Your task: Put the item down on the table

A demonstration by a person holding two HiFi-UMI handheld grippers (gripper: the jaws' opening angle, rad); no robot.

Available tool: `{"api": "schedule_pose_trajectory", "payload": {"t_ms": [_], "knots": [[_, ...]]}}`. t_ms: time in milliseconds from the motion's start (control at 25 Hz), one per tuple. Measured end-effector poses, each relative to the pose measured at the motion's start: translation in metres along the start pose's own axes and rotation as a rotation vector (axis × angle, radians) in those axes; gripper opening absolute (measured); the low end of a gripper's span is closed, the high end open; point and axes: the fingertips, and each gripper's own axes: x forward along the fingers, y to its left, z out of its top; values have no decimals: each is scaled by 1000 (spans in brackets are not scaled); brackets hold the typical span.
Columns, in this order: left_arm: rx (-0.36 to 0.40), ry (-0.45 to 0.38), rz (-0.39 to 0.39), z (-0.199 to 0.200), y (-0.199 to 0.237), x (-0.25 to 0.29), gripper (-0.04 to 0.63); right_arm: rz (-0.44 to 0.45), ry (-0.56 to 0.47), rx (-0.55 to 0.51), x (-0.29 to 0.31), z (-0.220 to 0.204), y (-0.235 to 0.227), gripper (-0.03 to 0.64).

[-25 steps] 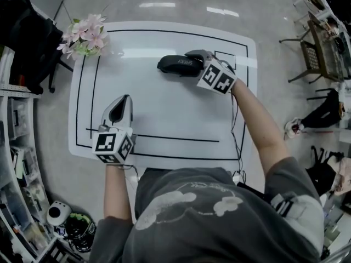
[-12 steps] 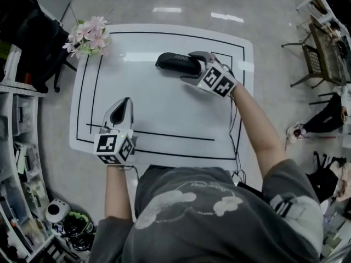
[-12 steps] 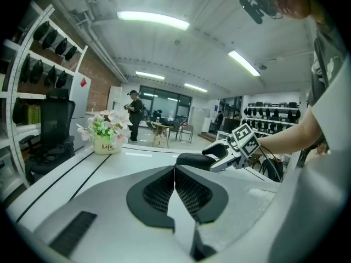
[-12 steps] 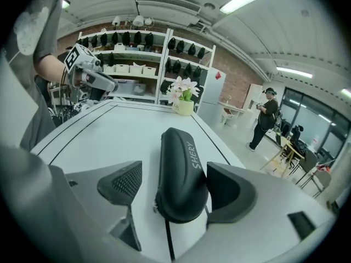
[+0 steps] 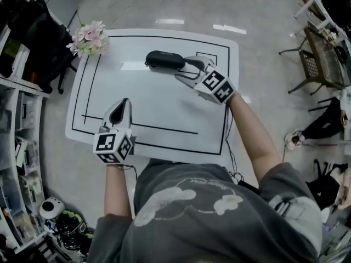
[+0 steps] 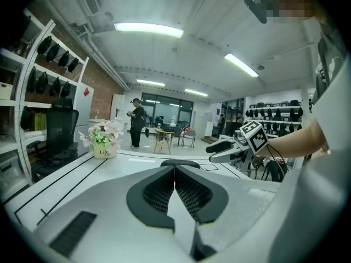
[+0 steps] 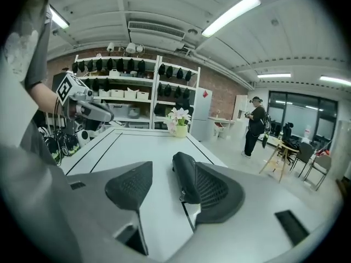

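A black oblong case [image 5: 164,60] lies flat on the white table [image 5: 164,119], toward its far side. My right gripper [image 5: 185,68] is just to the right of the case's end, and its jaws are closing with nothing between them. In the right gripper view the case [image 7: 184,182] rests on the table ahead, beside the right-hand finger [image 7: 216,193], and bare table shows in my right gripper's [image 7: 163,174] gap. My left gripper [image 5: 125,102] hovers over the near left of the table, shut and empty. Its pads meet in the left gripper view [image 6: 174,171].
A pot of pink flowers [image 5: 89,37] stands at the table's far left corner. Black lines mark a border on the tabletop. Shelving [image 5: 16,125] and a black office chair [image 5: 33,37] lie left of the table. Chairs [image 5: 321,53] stand to the right. A person [image 6: 134,122] stands far off.
My right gripper has let go of the case and drawn back to its right; the case stays on the table. The left gripper has not moved.
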Motion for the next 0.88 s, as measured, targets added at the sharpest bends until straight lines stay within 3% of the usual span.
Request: {"api": "schedule_pose_trajectory", "payload": {"t_ms": [320,680,880], "knots": [[-10,-63,87,-2,-59,-41,5,2,-70,5,-55,10,29,103],[-40,-56,179,-37,-110,-91,5,-111,-162,70,-92,16,46,0],[-54,-43,214,-56,-120,-114,5,-28,-164,65,-96,6,83,-2]]}}
